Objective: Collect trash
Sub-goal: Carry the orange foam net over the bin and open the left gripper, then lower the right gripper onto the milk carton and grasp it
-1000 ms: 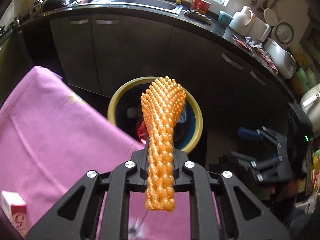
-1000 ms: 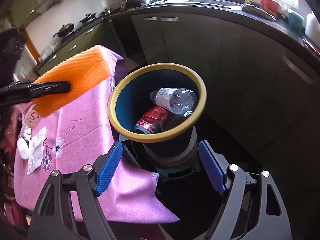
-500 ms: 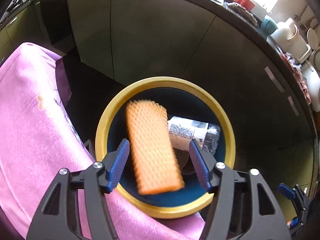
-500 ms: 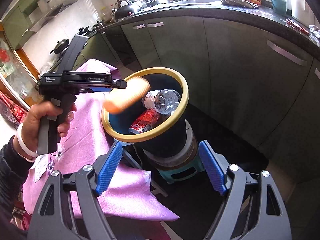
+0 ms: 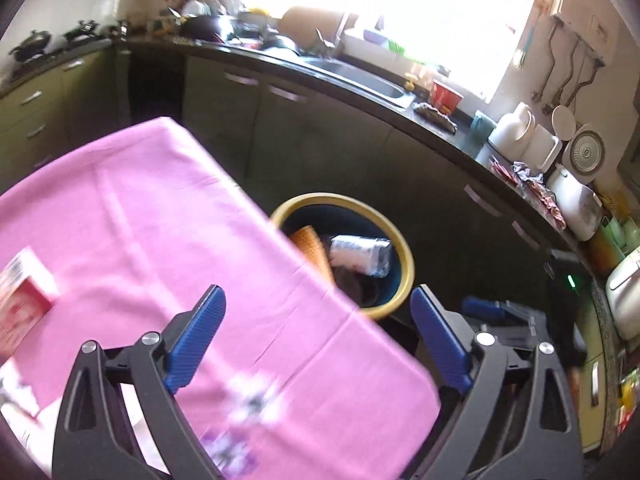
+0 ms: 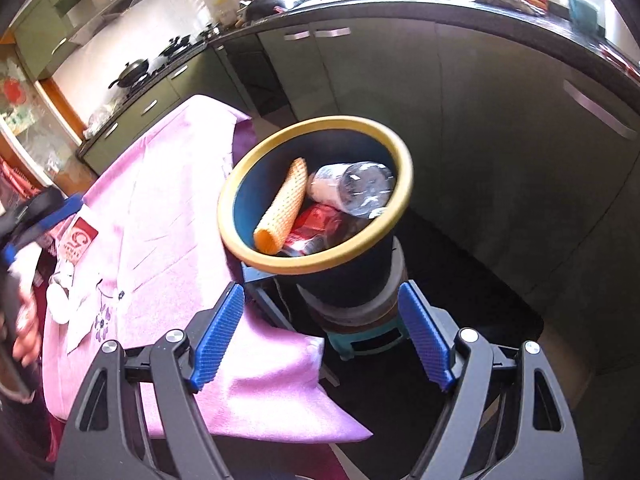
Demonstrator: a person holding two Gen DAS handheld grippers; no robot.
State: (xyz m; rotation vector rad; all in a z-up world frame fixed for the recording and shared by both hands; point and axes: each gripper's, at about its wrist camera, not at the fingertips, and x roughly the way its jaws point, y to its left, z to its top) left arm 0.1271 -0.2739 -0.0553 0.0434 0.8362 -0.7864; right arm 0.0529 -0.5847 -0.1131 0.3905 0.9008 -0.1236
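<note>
The orange foam net (image 6: 282, 208) is seen lying in the bin (image 6: 320, 266), propped against its inner wall beside a bottle (image 6: 352, 192), well apart from all fingers. The left gripper (image 5: 318, 338) has just been opening; its fingers (image 5: 196, 336) are spread wide over the pink worktop (image 5: 140, 240), nothing between them. The right gripper (image 6: 322, 334) is held wide and empty.

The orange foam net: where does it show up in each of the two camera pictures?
Left wrist view: the orange foam net lies inside the bin, right of centre, half hidden behind the pink tablecloth edge.
Right wrist view: the net sits at centre, leaning against the bin's left inner wall beside a plastic bottle.
Shared landmark: the bin's yellow rim.
</note>
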